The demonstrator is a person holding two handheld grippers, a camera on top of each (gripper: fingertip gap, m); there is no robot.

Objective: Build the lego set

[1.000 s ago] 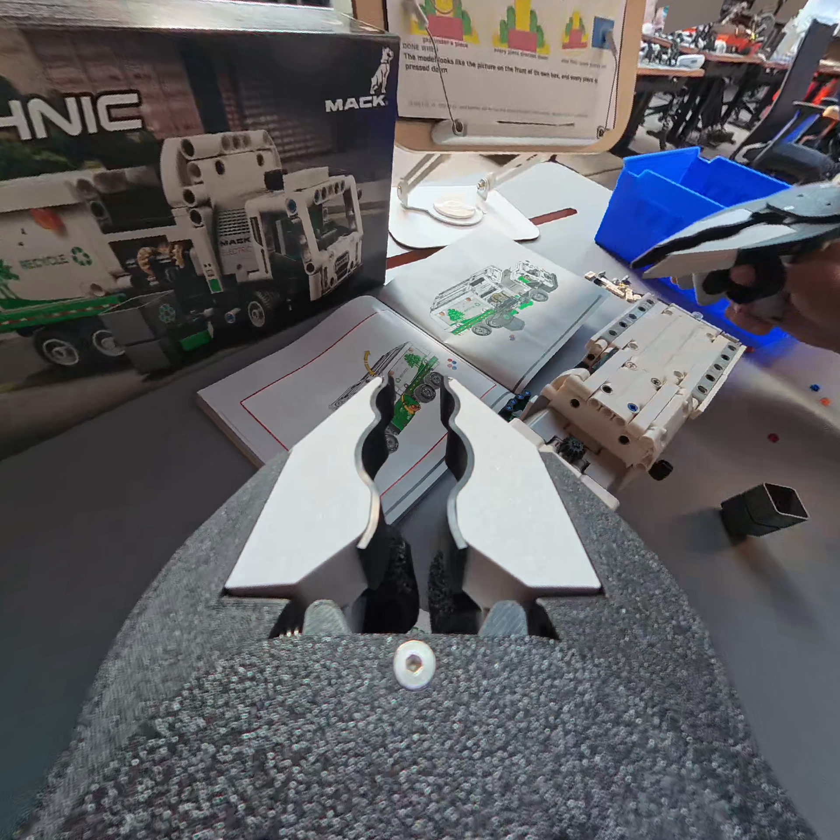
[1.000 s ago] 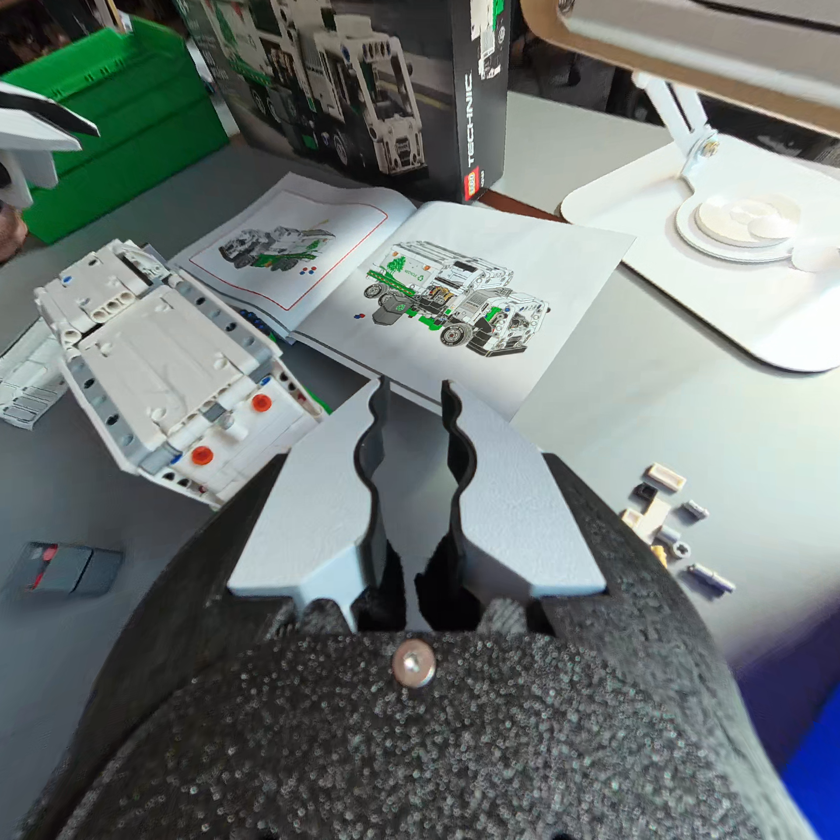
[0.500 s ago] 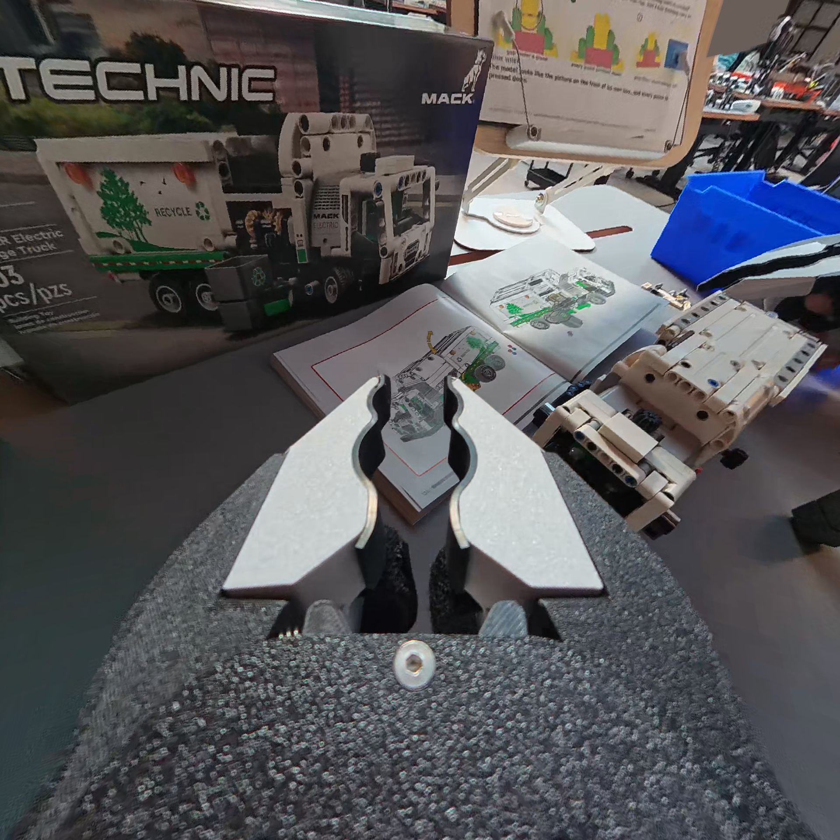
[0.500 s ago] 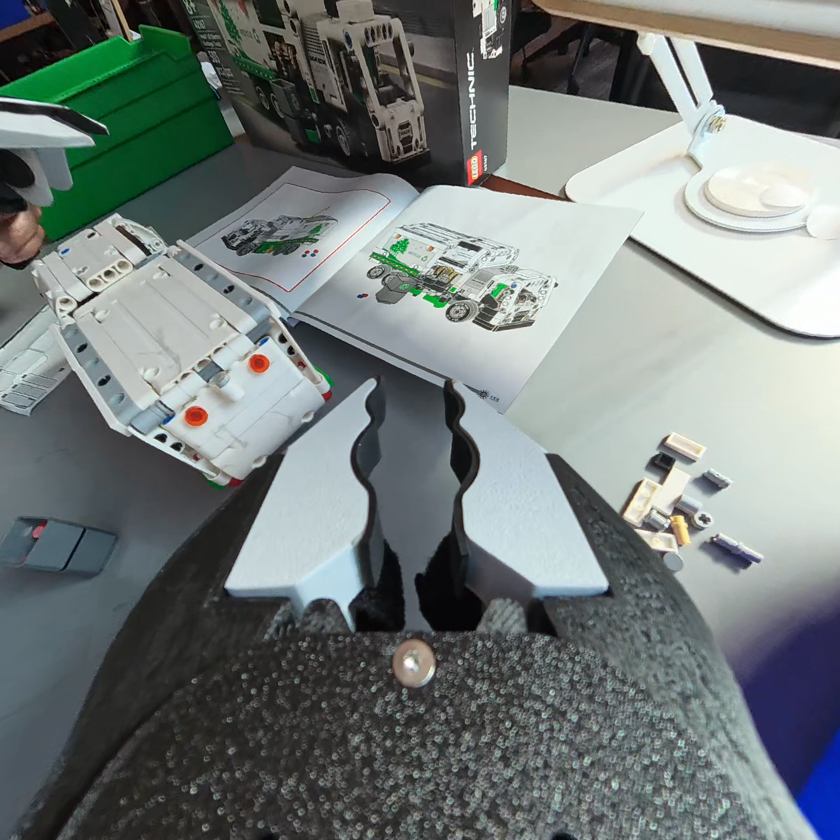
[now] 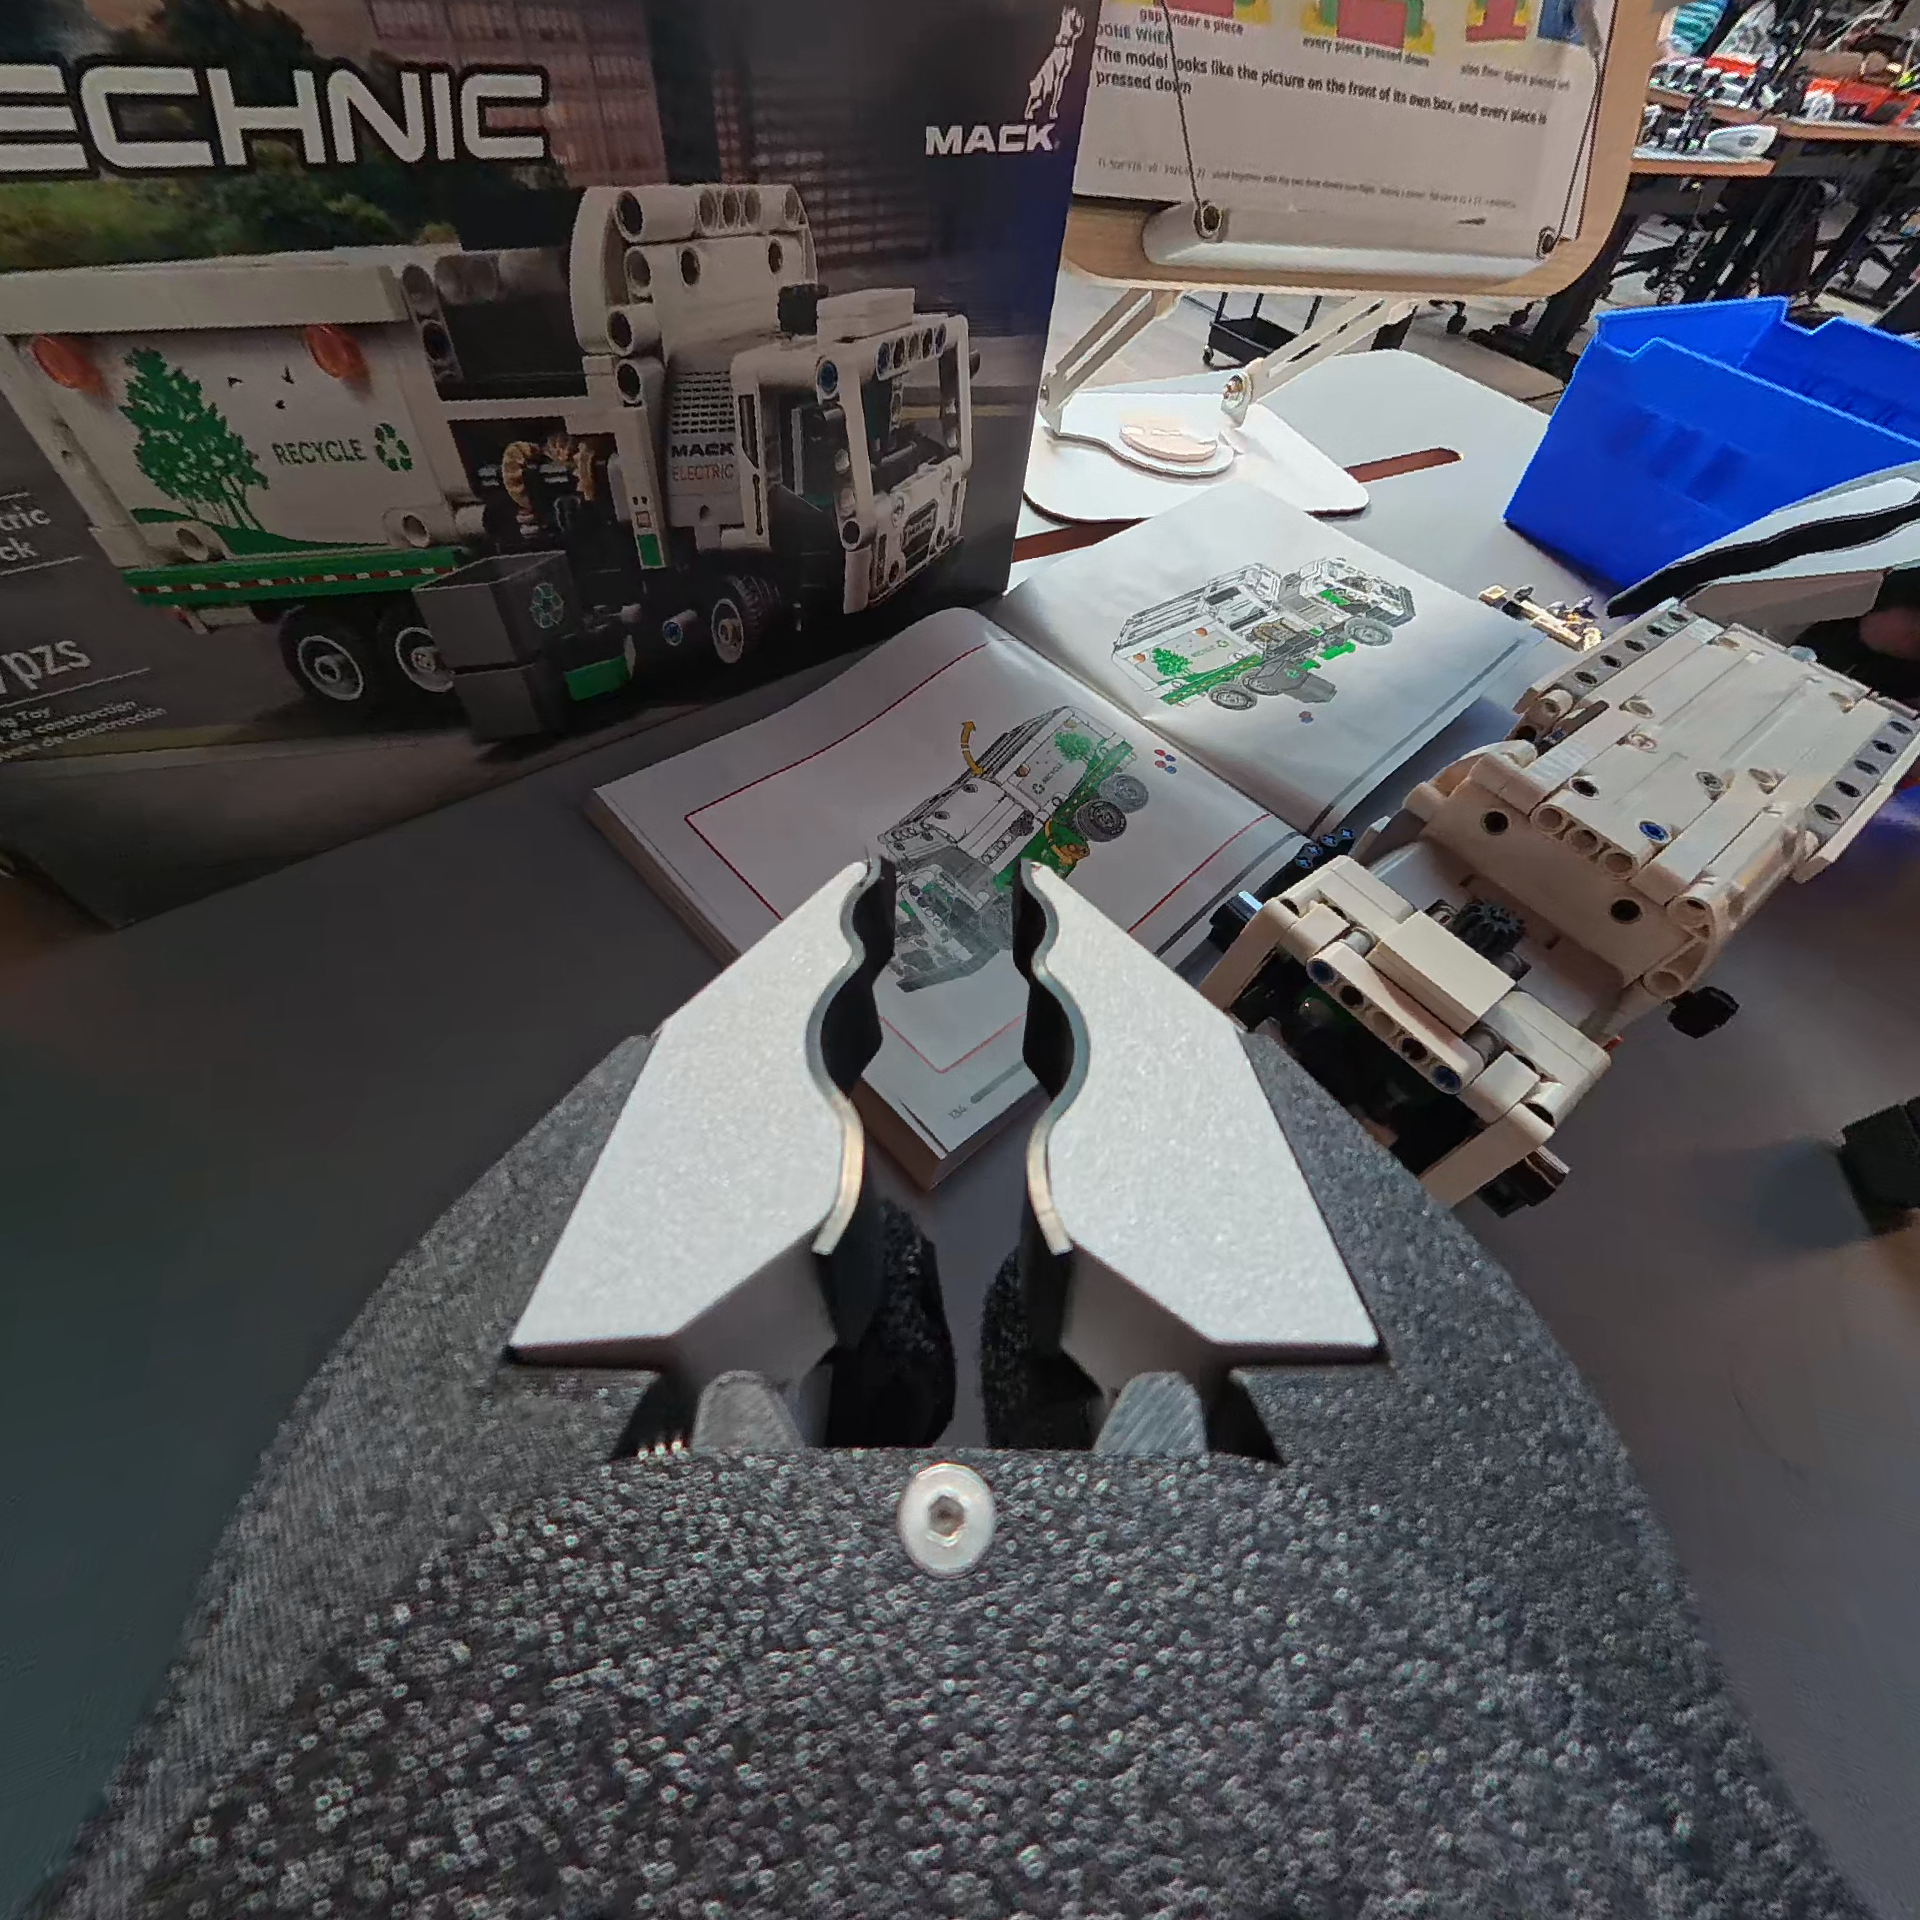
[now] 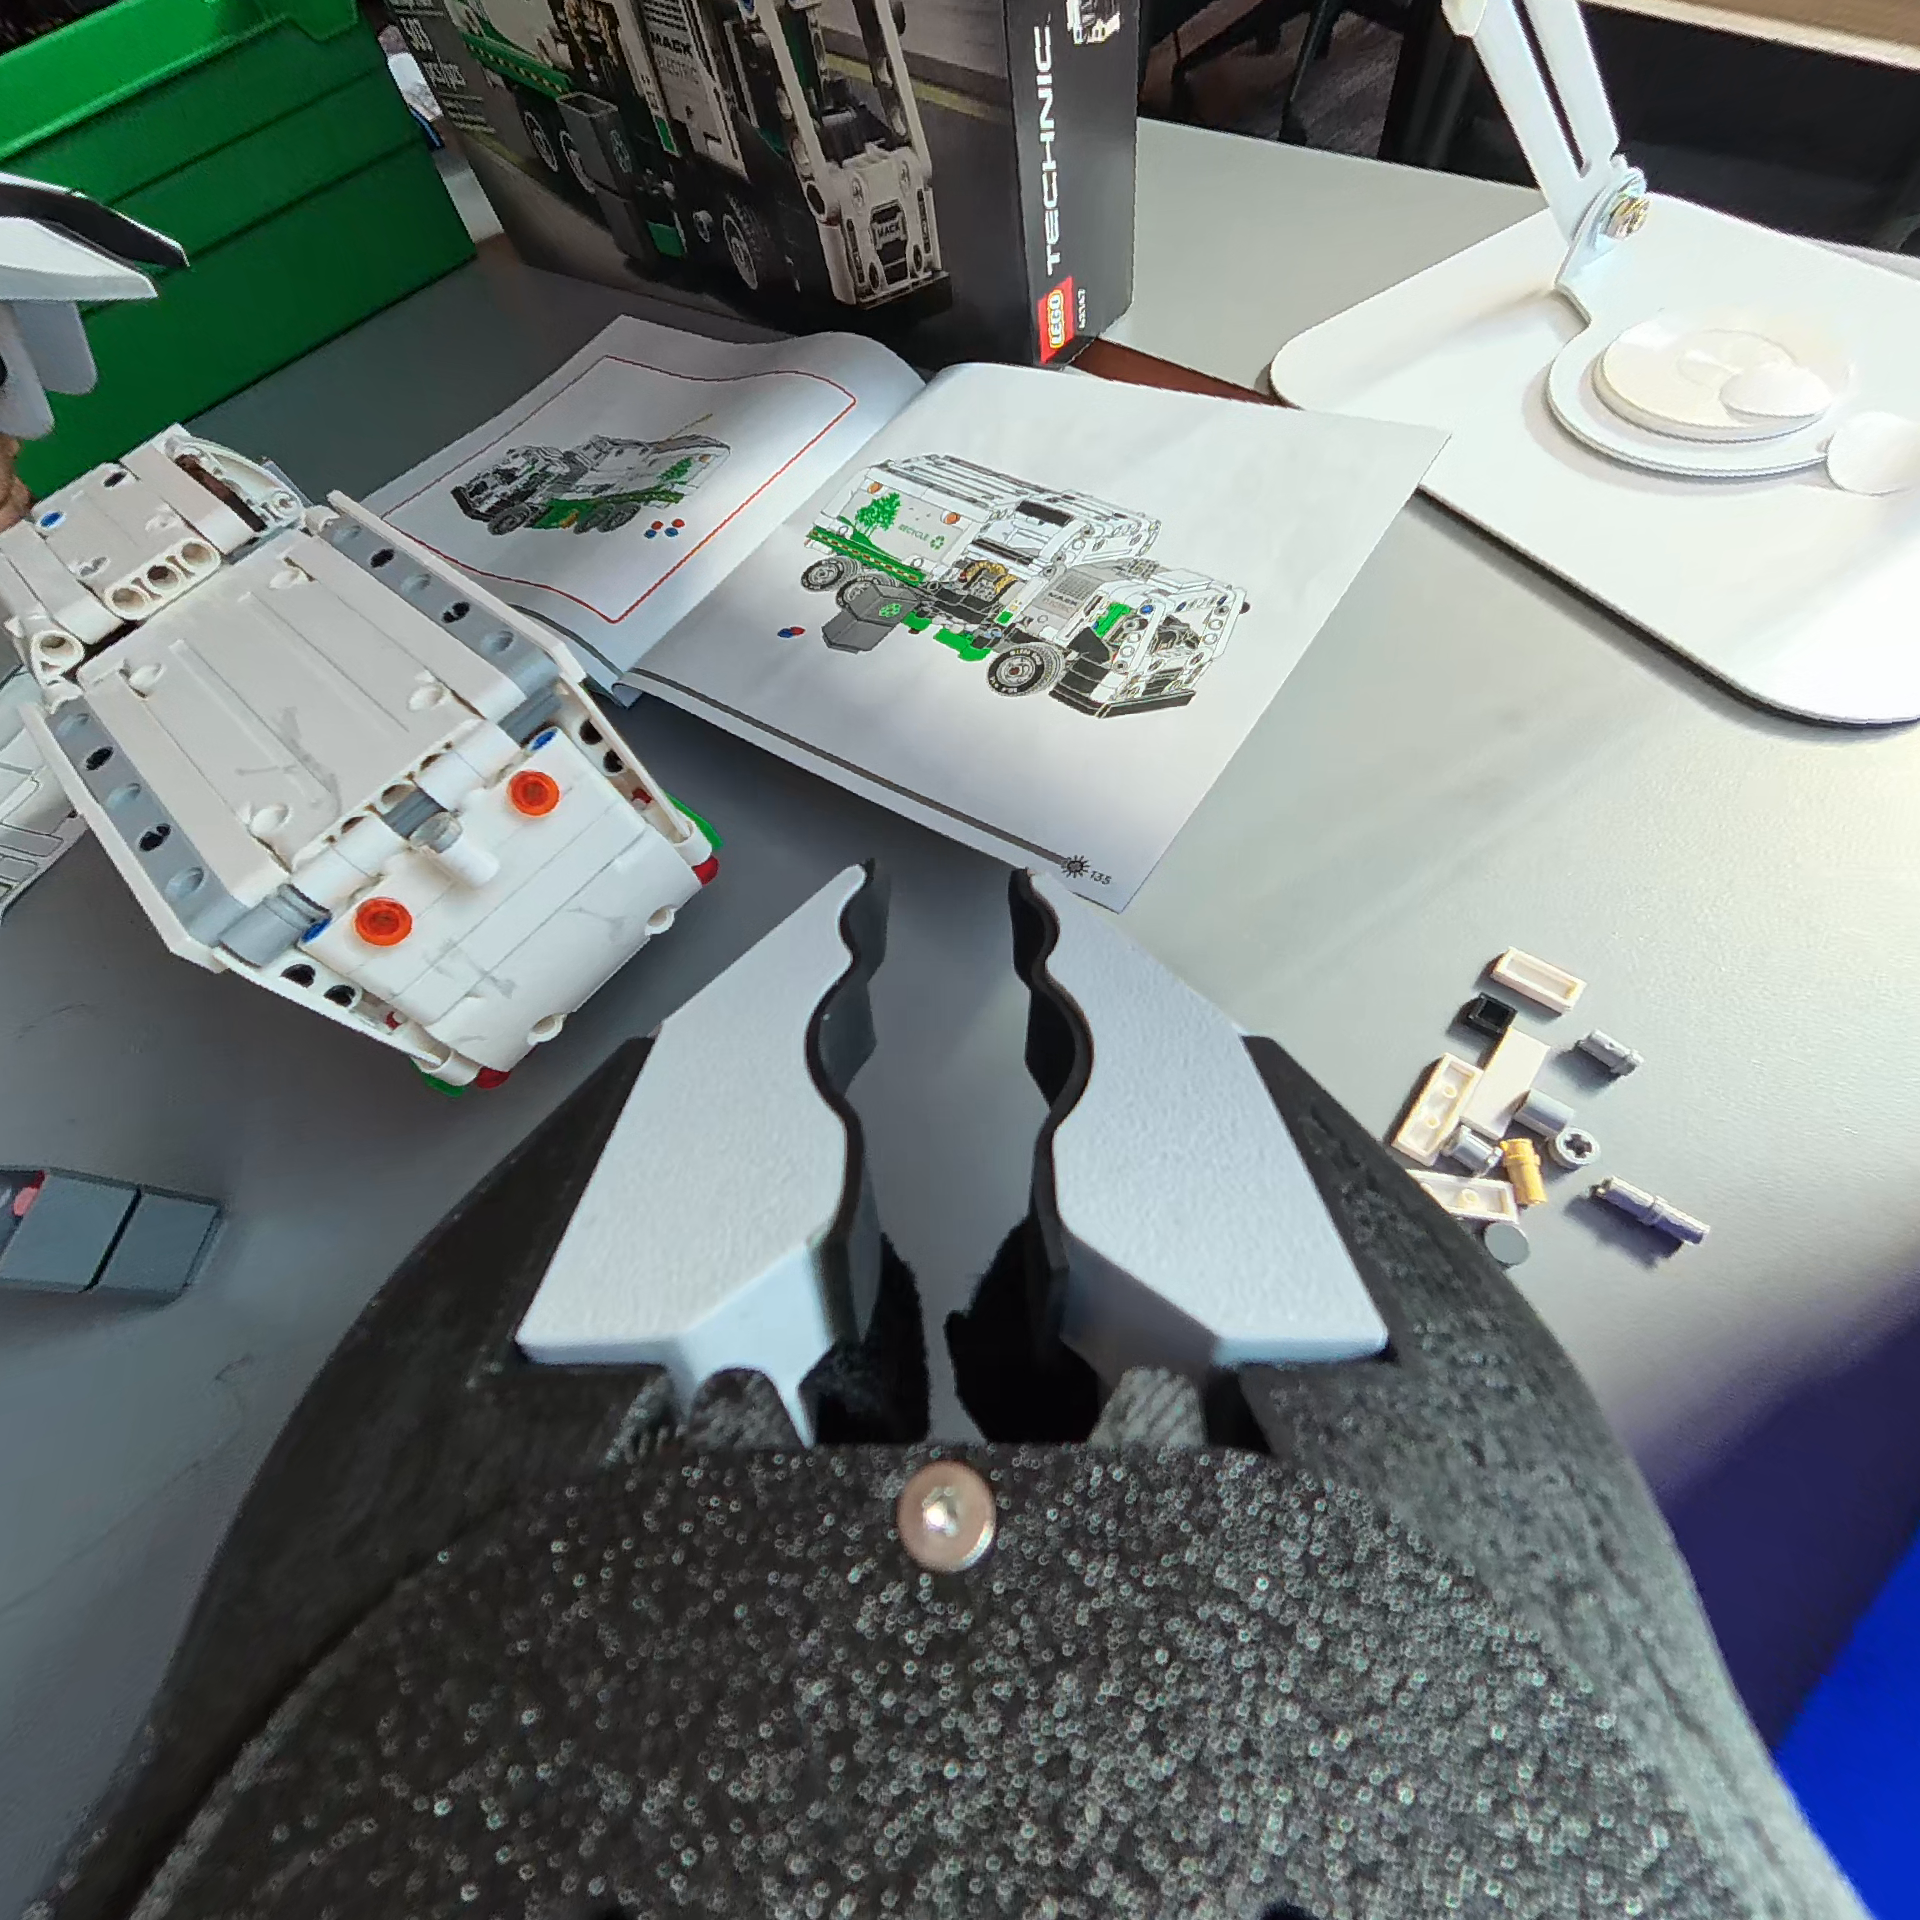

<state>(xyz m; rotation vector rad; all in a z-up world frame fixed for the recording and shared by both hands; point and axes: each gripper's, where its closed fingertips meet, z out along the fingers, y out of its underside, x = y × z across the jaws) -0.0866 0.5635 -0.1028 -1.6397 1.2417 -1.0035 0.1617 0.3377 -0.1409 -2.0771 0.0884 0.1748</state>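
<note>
Since a second ago: moved nearer the white truck body [image 5: 1579,894], box larger in view. Left gripper [image 5: 948,883] and right gripper [image 6: 940,883]: spread, empty. Truck body tilted beside open manual [image 6: 935,582]. Loose small parts [image 6: 1517,1112] right. Risk: nudging the tilted body, loosening panels.

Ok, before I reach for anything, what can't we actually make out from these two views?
- Underside of the white truck model: hidden by its own body in both views.
- Blue bin contents: left wrist view, hidden by its wall.
- Small loose parts: right wrist view, too small to identify.
- Dark grey block: right wrist view, cut by the left edge.
- Both tongs hold nothing: left tongs, right tongs.
</note>
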